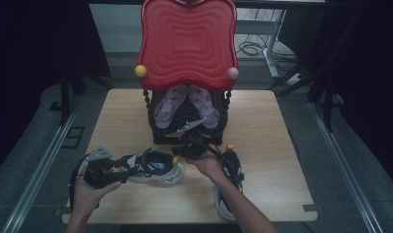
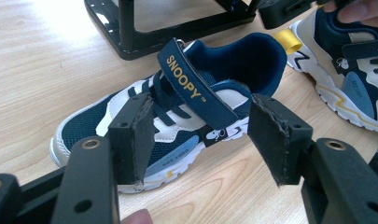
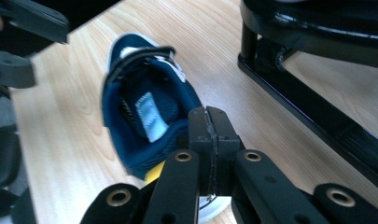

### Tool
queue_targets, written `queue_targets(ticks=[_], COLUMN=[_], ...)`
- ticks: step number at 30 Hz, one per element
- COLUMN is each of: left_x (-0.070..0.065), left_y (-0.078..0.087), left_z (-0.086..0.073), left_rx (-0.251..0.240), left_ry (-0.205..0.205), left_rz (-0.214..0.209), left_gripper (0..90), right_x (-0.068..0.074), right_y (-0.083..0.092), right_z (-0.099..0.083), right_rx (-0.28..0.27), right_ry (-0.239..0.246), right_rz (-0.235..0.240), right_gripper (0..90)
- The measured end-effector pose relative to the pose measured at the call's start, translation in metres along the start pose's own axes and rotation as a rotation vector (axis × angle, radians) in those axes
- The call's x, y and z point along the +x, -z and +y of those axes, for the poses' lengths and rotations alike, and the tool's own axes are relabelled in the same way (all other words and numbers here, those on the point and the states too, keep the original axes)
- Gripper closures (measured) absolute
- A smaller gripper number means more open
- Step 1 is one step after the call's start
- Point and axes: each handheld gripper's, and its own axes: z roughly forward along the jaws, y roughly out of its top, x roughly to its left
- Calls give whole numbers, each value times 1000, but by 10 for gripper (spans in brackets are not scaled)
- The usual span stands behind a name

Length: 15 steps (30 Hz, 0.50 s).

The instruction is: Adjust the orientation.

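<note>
Both jaws of my left gripper (image 2: 198,135) stand wide apart, and nothing is pressed between them. Just ahead of these jaws lies the navy and white shoe (image 2: 172,126) on its sole on the table (image 2: 46,60), with its toe toward my left jaw and its open heel away to the right. Its strap (image 2: 196,88) with the yellow word SNOOPY stands up loose between the two pads, but the pads do not touch it as far as I can see.

On my right gripper (image 3: 209,135) the jaws are pressed fully together, pad against pad, with nothing between them. They sit just at the heel of the same shoe (image 3: 144,116), directly above its yellow pull loop (image 3: 151,175), and I look from behind into the blue inside of the shoe. I cannot tell if the closed tips touch the heel collar.

From the high view, my left gripper (image 1: 117,165) is at the toe side of the shoe (image 1: 157,167) and my right gripper (image 1: 188,148) at its heel. The second shoe (image 1: 230,182) lies beside my right hand (image 1: 208,165). Beyond both grippers stands a black rack (image 1: 187,131) with a pair of purple sandals (image 1: 184,104) under a red tray (image 1: 187,41).
</note>
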Motion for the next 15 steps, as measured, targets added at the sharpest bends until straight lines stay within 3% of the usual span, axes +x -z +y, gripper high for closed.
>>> queue_targets(ticks=[15], left_x=[9], left_y=[1], left_z=[-3], left_rx=[-4], left_ry=[24], left_rz=[-5], left_gripper=[420], right_x=[-5], right_y=[-18], right_z=[2], right_rx=[51], right_ry=[40], right_rz=[-3], right_gripper=[900])
